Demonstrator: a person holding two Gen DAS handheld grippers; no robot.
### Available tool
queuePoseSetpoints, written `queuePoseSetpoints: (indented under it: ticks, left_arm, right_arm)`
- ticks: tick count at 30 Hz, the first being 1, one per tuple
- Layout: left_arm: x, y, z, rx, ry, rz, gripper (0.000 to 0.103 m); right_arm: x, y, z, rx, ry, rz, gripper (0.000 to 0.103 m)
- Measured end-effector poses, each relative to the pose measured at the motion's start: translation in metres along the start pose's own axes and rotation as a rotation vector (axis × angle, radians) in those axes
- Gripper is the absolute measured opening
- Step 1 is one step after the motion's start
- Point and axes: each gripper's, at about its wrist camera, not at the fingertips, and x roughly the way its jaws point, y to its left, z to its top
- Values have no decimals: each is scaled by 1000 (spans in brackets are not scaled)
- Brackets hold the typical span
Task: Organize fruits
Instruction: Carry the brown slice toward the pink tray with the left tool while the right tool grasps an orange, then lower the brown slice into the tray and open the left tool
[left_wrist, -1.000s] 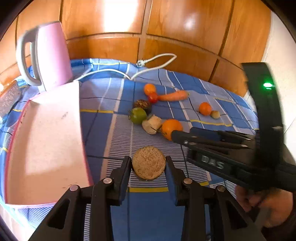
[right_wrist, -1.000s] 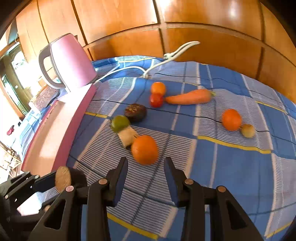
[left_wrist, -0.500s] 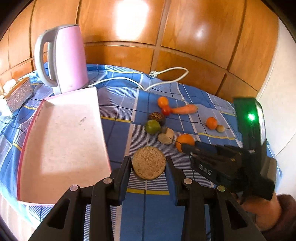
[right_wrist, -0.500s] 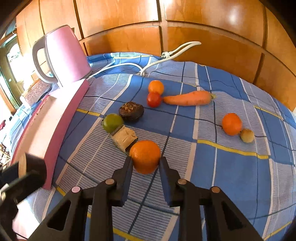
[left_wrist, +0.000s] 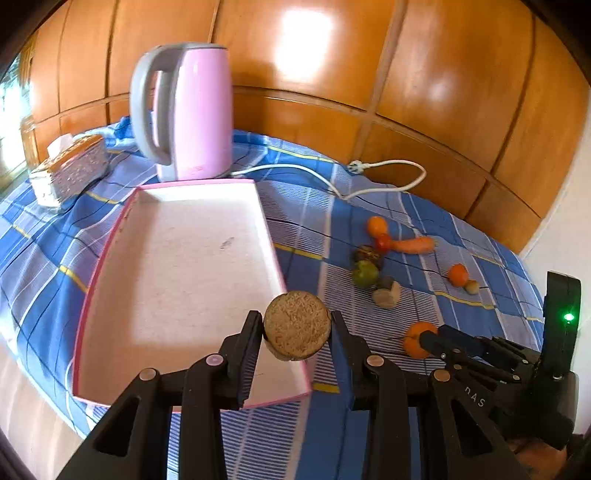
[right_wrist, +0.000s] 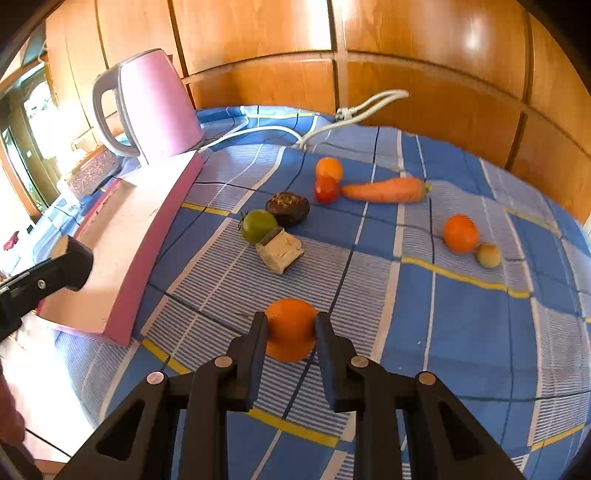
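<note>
On the left, our left gripper (left_wrist: 296, 332) pinches a round brown fruit (left_wrist: 296, 325) over the near right corner of the pink tray (left_wrist: 110, 258). Next we should let it go inside. On the right, our right gripper (right_wrist: 290, 334) squeezes an orange (right_wrist: 290, 328) on the blue cloth (right_wrist: 461, 332).

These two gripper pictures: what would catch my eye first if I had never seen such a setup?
Probably the round brown fruit clamped in the left gripper, held above the near right corner of the pink tray. Next, the right gripper closed on an orange over the blue checked cloth, and the tall pink kettle behind the tray.
</note>
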Motion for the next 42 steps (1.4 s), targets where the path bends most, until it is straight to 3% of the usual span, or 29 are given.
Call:
queuePoseSetpoints:
  ticks: [7,16,24,26,42]
  left_arm:
    - [-4,14,-2,-20,-10,31,37]
    - [-4,39,1,-64,-8,100,37]
    - [-10,58,6,-86,-39,178,39]
    - [-13,63,5,-98,-44,192,49]
    - [-19,81,-3,-150,-49,232,58]
  right_arm:
    - [11,2,3,-3,21,-51,39]
    - [13,3,0,-7,24,-72,36]
    - [-2,22,11,-13,-4,26,36]
    - [-5,29,14,-25,-5,55,36]
    - [-7,106,23,-155,24,229,36]
